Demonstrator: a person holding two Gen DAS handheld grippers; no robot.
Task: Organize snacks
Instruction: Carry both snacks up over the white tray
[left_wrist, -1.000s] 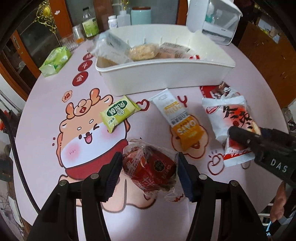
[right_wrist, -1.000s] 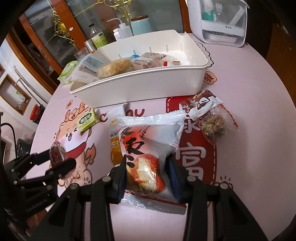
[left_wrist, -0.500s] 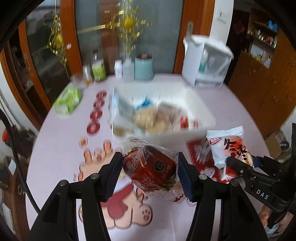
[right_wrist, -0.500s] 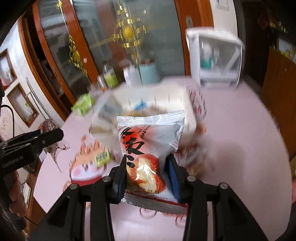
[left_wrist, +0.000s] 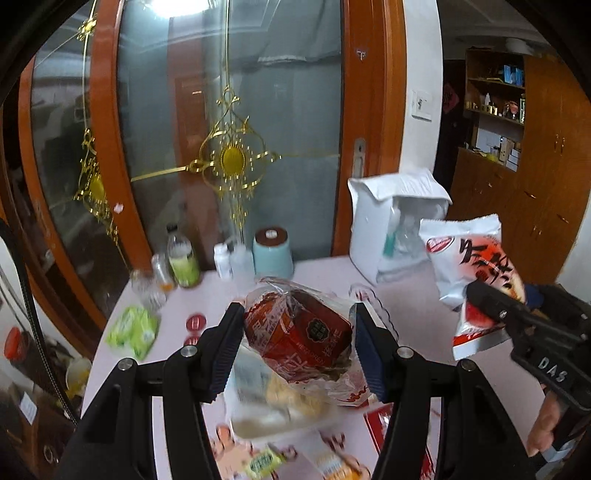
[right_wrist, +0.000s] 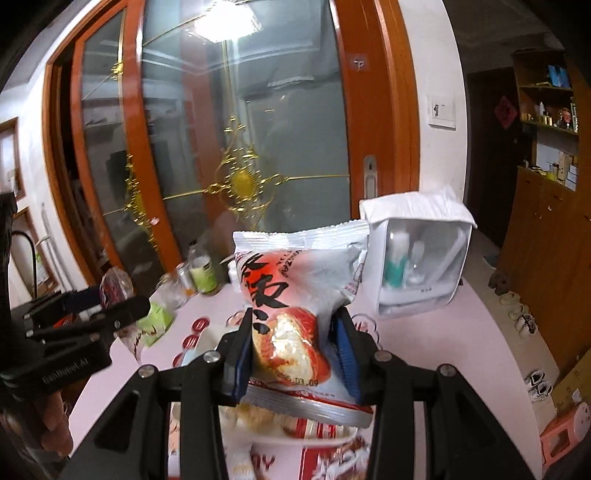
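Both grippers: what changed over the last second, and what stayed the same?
Both lifted their snacks off the table and carried them up over the white bin. The left gripper stays clamped on the red-wrapped snack, the right gripper on the white-and-red packet. Nothing was let go.

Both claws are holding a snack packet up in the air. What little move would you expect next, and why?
Probably a short lowering toward the white bin. The left gripper is shut on the red packet, the right gripper on the white packet, and both hang just above the bin, which already holds snacks. Letting go from this height could make them bounce out.
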